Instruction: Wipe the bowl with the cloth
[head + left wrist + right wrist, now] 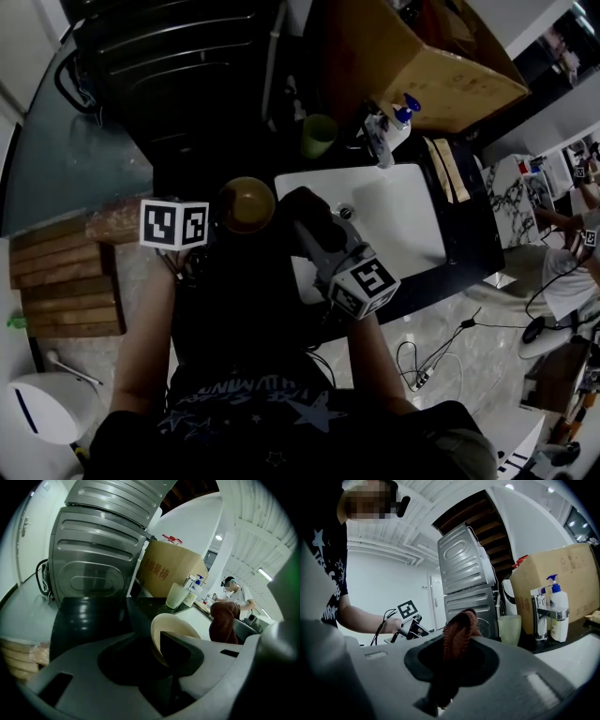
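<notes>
- The bowl (pixel 174 622) has its near side hidden behind the dark pad of the left tongs (pixel 149 656).
- The cloth (pixel 458 629) loses its lower end in the dark gap between the right tongs (pixel 452 660).
- In the head view a marker cube (pixel 174 224) covers the left tongs' tips.
- The cardboard box (pixel 422 56) runs off the top edge.

the white sink basin (pixel 403 220) lies open right of the bowl (pixel 248 204); cup (pixel 319 136), soap bottle (pixel 398 120) and cardboard box (pixel 441 66) crowd the far side.

Bowl (pixel 247 204) left of sink (pixel 398 220), cup (pixel 318 136) behind both.
</notes>
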`<state>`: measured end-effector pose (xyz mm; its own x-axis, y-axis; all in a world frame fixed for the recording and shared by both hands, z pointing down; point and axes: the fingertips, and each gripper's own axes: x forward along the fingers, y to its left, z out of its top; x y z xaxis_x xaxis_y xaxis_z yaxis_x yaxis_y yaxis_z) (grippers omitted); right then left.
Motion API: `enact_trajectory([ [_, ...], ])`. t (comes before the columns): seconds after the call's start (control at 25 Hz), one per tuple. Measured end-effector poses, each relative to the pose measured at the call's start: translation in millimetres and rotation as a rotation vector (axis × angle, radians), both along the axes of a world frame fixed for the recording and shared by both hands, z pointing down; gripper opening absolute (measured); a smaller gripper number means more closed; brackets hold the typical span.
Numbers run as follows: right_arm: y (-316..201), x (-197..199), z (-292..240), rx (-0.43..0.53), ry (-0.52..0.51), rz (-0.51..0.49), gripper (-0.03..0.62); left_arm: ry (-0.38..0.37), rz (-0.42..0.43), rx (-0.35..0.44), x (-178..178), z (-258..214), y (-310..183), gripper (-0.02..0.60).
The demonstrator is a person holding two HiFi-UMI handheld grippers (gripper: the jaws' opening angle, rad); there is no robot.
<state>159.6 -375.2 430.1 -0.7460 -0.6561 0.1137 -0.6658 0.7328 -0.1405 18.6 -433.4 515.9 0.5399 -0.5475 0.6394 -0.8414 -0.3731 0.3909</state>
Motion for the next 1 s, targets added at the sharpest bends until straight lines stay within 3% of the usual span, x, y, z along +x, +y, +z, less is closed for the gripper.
enact_trajectory([
  [0.4,28,-6,-17,0.029,0.045,0.127,0.06,0.089,0.024,0.037,-30,-20,36,0.117],
  [1.0,125,-47,-43,0.071,0.082,0.325,0.06,0.18,0.244,0.081,-52,-49,123,0.114],
])
